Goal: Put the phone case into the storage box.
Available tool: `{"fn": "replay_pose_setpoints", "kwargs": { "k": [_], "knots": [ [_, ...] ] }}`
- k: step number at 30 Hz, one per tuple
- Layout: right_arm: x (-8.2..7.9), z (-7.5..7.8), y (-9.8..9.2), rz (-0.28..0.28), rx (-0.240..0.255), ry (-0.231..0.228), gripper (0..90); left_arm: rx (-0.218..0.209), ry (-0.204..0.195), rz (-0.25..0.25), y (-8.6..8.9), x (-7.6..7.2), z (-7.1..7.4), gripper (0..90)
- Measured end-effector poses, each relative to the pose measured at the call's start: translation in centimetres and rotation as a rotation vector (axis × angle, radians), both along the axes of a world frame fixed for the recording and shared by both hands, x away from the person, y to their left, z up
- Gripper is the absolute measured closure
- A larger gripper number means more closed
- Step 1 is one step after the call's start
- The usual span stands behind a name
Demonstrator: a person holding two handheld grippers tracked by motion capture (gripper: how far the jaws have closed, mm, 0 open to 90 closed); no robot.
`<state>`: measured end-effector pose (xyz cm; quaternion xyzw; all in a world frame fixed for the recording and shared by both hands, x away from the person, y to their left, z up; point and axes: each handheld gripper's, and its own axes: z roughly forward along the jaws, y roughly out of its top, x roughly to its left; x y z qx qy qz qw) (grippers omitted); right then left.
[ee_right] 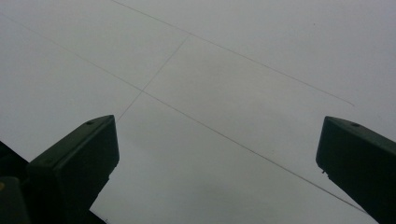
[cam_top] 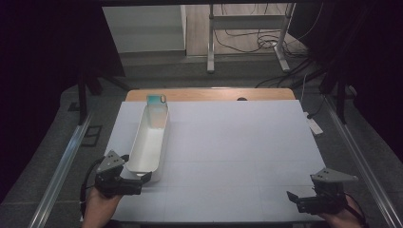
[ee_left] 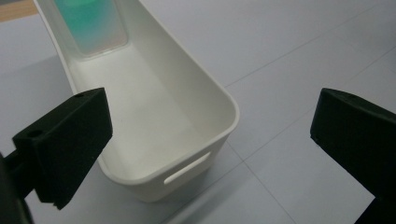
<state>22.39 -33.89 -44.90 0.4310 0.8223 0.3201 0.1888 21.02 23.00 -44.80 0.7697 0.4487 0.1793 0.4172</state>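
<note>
A long white bin (cam_top: 142,153) lies lengthwise on the left of the white-covered table (cam_top: 237,142). At its far end sits a teal, translucent flat item (cam_top: 157,105), with the rest of the inside bare. My left gripper (cam_top: 137,168) is open at the bin's near end, its jaws on either side of that end's corner. In the left gripper view the bin's rim (ee_left: 229,109) and handle slot lie between the wide-apart jaws of the left gripper (ee_left: 217,123), and the teal item (ee_left: 91,23) is at the top. My right gripper (cam_top: 302,194) is open over bare table at the near right; the right gripper (ee_right: 219,149) holds nothing.
A wooden table edge (cam_top: 209,94) runs along the far side. A white power strip (cam_top: 313,125) lies just off the table's right edge. Beyond are a metal stand's legs (cam_top: 210,57) and floor cables. Dark curtains flank both sides.
</note>
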Motion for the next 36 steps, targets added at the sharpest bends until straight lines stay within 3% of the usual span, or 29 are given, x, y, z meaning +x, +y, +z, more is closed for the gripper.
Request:
{"fn": "replay_pose_setpoints", "kwargs": {
  "k": [28, 36],
  "knots": [
    [0.0, 0.0, 0.1, 0.006, -0.006, 0.001, 0.0, 0.015, 0.031, 0.045, 1.4, -2.6, -1.1, 0.0],
    [0.0, -0.1, 0.2, 0.013, -0.008, 0.004, 0.0, 0.000, 0.038, 0.053, 2.0, -3.3, -1.3, 0.0]
  ]
}}
